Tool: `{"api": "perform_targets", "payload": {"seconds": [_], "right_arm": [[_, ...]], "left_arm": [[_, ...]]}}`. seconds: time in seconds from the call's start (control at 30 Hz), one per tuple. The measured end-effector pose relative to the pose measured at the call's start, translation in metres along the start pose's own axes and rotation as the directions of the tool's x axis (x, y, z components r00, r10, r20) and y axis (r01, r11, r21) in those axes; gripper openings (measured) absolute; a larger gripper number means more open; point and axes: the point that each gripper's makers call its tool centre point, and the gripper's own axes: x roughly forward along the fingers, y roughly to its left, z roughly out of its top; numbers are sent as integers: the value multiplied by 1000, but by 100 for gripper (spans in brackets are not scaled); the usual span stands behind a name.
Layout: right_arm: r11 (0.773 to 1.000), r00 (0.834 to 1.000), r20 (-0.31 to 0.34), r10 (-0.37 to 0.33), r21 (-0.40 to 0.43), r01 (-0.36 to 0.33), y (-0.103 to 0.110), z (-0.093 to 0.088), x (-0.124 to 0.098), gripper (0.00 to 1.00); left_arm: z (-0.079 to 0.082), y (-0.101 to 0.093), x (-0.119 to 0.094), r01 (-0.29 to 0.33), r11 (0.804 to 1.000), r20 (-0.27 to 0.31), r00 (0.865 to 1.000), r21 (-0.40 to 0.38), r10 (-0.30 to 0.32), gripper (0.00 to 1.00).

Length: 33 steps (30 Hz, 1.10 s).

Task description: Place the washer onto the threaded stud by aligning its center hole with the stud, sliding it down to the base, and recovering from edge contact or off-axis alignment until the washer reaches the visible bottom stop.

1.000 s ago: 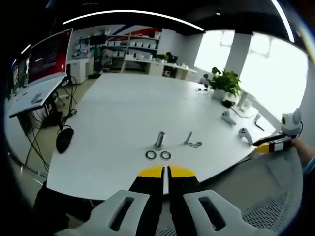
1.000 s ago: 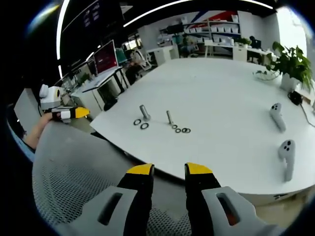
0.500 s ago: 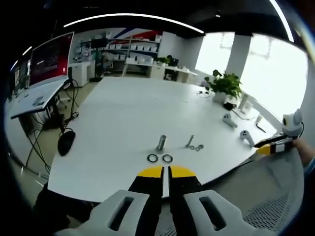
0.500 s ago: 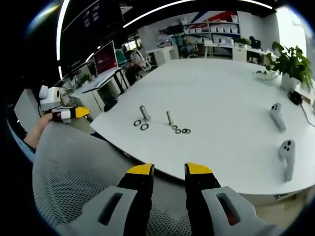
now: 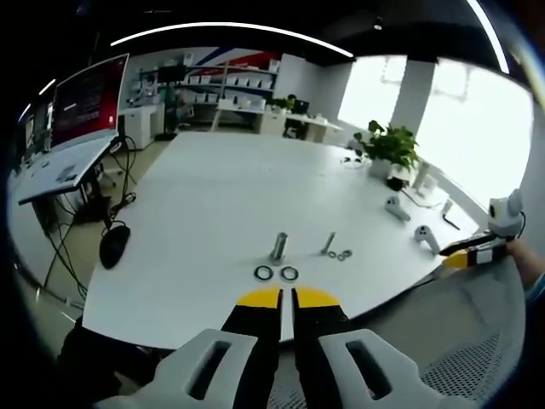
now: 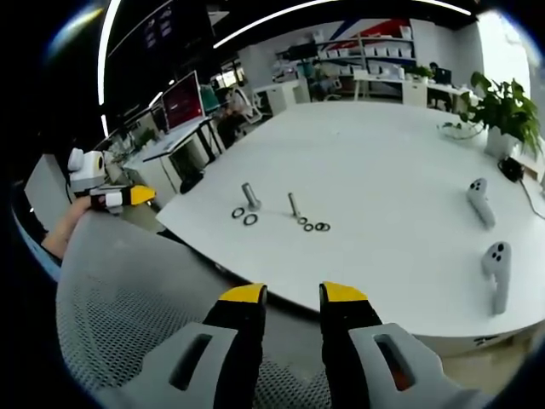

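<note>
The washers (image 6: pixel 314 226) beside the thin stud (image 6: pixel 293 204) are too small to count

The broad white desk (image 5: pixel 213 196) has a smooth, matt top that takes a soft sheen from the window light. On it the thick bare-metal threaded stud (image 5: pixel 278 245) looks dull silver, and just beside it the two dark metal ring washers (image 5: pixel 263 273) look flat and dim. The left hand-held gripper (image 5: pixel 284 300) has glossy yellow plastic tips on black jaws set in pale grey matt plastic. Near the desk edge, the grey mesh chair back (image 6: pixel 128 298) looks like coarse woven fabric.
</note>
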Motion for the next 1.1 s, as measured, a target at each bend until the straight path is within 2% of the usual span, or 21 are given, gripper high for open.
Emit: {"api": "perform_targets", "payload": {"seconds": [1.1], "right_arm": [[1000,1000,-5,7,-3,-7,0,-1,1,26]], "left_arm": [[-6,-2,1,16,1000,-39,999,11,-15,1]]}}
